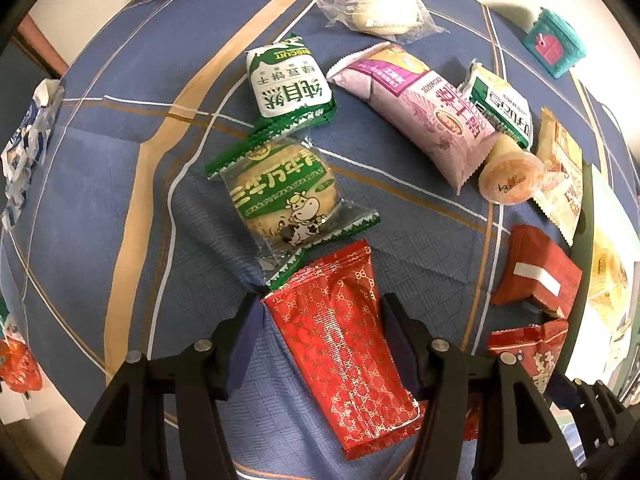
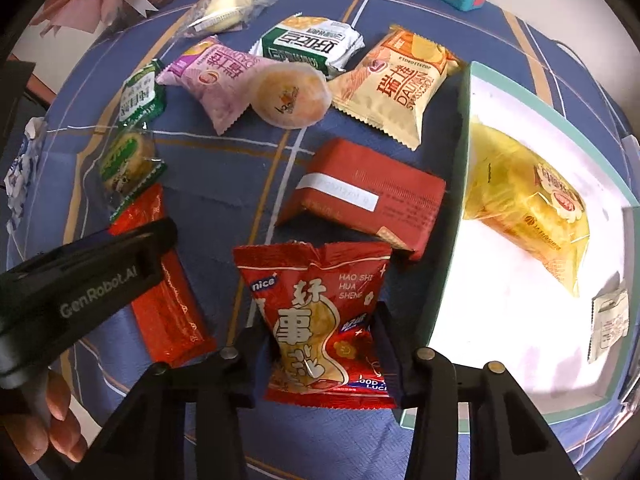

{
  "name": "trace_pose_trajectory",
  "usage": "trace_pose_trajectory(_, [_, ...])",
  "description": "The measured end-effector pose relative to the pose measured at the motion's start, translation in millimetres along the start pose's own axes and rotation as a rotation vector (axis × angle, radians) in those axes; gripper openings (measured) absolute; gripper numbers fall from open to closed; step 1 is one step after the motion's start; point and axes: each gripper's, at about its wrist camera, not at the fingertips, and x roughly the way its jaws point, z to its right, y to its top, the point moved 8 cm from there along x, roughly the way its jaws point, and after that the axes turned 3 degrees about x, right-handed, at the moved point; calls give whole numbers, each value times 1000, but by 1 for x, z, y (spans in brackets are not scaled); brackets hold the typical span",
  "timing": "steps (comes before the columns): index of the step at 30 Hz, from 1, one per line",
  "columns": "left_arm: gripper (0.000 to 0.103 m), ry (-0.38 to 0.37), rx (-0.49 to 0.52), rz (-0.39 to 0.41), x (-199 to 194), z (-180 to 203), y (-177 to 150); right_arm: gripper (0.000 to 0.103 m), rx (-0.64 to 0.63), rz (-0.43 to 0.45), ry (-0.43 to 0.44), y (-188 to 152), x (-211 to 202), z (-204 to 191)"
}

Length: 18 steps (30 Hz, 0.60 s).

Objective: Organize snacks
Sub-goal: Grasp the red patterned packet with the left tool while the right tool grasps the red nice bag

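My left gripper [image 1: 322, 312] stands with its jaws apart, straddling the long red foil packet with gold lattice print [image 1: 344, 360] on the blue checked tablecloth [image 1: 100, 200]. The packet's long axis runs near-to-far, along the fingers, so I judge a straight closure suffices. My right gripper [image 2: 320, 324] brackets the red crinkled peanut bag [image 2: 320, 320]; whether its pads touch, I cannot tell. The white open box with teal rim [image 2: 464, 160] lies just right of that bag, nearer the right gripper, holding a yellow wrapped cake [image 2: 528, 212].

Assorted wrapped snacks [image 1: 280, 196] scattered on blue cloth [image 1: 80, 208]
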Motion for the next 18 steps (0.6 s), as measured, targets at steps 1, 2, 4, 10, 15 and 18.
trace_pose_trajectory(1, [61, -8, -8, 2, 0, -2, 1, 46, 2, 6, -1, 1, -1, 0])
trace_pose_trajectory(2, [61, -16, -18, 4, 0, -2, 1, 46, 4, 13, -1, 2, -3, 0])
trace_pose_trajectory(4, [60, -28, -29, 7, 0, -7, 1, 46, 10, 31, -2, 2, -8, -8])
trace_pose_trajectory(10, [60, -54, -59, 22, -6, -14, 3, 46, 38, 73, 24, 5, -25, -7])
trace_pose_trajectory(15, [60, -62, -68, 34, -13, -16, 4, 46, 52, 104, 41, 10, -39, -7])
trace_pose_trajectory(18, [60, -70, -76, 37, -15, -18, 2, 46, 51, 113, 45, 10, -45, -7])
